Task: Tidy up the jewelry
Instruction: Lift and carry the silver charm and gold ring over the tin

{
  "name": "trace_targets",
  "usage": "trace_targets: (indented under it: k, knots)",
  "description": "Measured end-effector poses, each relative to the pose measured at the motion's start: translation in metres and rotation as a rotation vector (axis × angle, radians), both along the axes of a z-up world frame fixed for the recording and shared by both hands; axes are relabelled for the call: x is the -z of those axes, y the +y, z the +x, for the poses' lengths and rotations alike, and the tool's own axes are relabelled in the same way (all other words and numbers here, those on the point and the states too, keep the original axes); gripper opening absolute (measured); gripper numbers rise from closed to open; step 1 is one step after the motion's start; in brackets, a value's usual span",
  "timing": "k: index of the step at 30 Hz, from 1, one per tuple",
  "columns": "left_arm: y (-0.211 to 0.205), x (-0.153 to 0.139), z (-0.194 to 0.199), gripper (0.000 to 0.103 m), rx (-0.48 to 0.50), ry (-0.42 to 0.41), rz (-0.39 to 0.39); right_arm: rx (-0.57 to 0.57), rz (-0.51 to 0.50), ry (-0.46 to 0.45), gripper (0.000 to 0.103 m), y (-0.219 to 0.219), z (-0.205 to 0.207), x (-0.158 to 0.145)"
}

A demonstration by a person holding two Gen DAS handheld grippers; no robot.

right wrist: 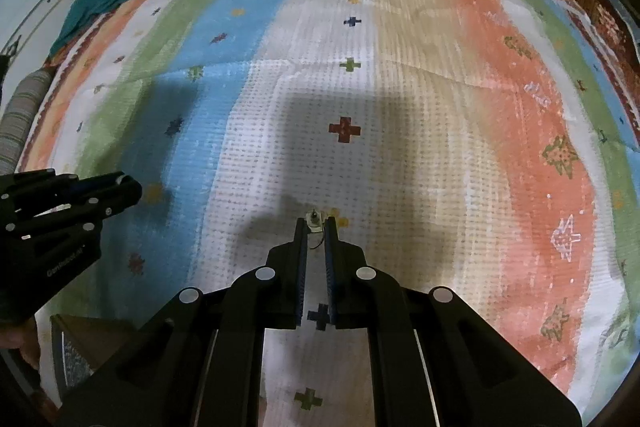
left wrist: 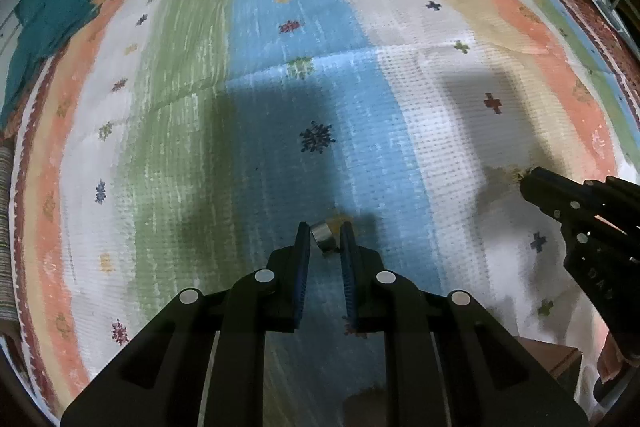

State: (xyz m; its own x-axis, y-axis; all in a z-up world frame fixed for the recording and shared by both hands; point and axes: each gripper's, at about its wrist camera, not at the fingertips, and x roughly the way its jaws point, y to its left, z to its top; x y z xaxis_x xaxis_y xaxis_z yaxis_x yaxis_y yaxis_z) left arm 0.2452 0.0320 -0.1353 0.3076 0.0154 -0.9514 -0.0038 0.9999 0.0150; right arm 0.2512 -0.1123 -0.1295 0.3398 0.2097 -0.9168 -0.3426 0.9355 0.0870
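Jewelry sits pinched low at frame centre: left tongs (left wrist: 325,241) clamp a smooth, slippery steel ring (left wrist: 323,237) by its band; right tongs (right wrist: 316,227) grip a tiny, fragile earring (right wrist: 314,219) above the striped cloth (right wrist: 400,107).

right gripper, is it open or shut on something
Shut on a small earring: the right gripper has both fingertips pressed against the metal piece, its thin wire hanging between them above the striped cloth.
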Motion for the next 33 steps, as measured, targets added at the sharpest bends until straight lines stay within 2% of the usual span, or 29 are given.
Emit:
trace_targets:
  k: [23, 33]
  knots:
    - [-0.01, -0.035, -0.033, 0.015, 0.017, -0.065, -0.02, 0.008, -0.026, -0.083, 0.01, -0.008, -0.034, -0.03]
    - [-0.017, -0.073, -0.06, 0.015, 0.049, -0.145, -0.054, -0.01, 0.008, -0.162, 0.01, -0.009, -0.057, -0.062]
